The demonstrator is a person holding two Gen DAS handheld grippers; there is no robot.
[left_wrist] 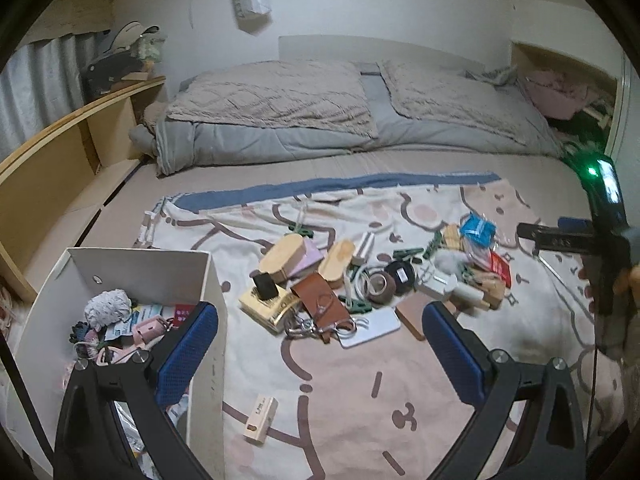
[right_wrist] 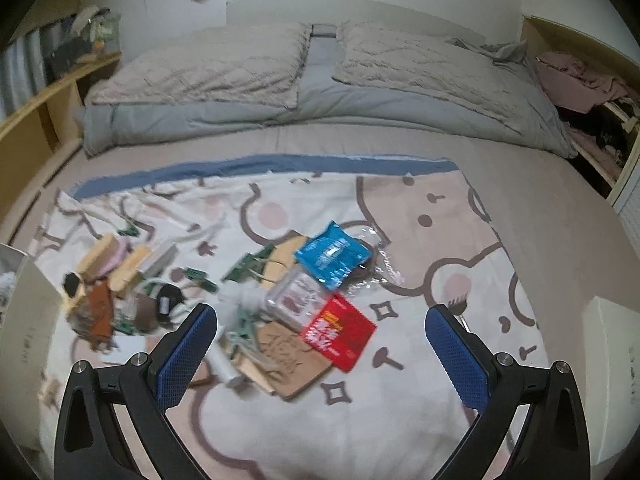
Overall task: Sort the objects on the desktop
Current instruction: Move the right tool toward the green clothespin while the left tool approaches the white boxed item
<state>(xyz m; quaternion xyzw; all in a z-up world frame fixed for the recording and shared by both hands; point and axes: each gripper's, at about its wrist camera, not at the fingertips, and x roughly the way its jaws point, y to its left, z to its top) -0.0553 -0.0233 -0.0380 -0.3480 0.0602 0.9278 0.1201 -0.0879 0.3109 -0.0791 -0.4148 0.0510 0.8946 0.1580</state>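
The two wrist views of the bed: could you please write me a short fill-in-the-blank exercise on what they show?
1. Both the left gripper and the right gripper have their jaws ____.
2. The white box stands to the ____ of the pile in the left wrist view.
3. The packet lying beside the blue packet is ____ in colour.
4. The small wooden block lies ____ from the pile.

Missing words: open; left; red; apart

Box left of clutter pile on blanket, pillows behind
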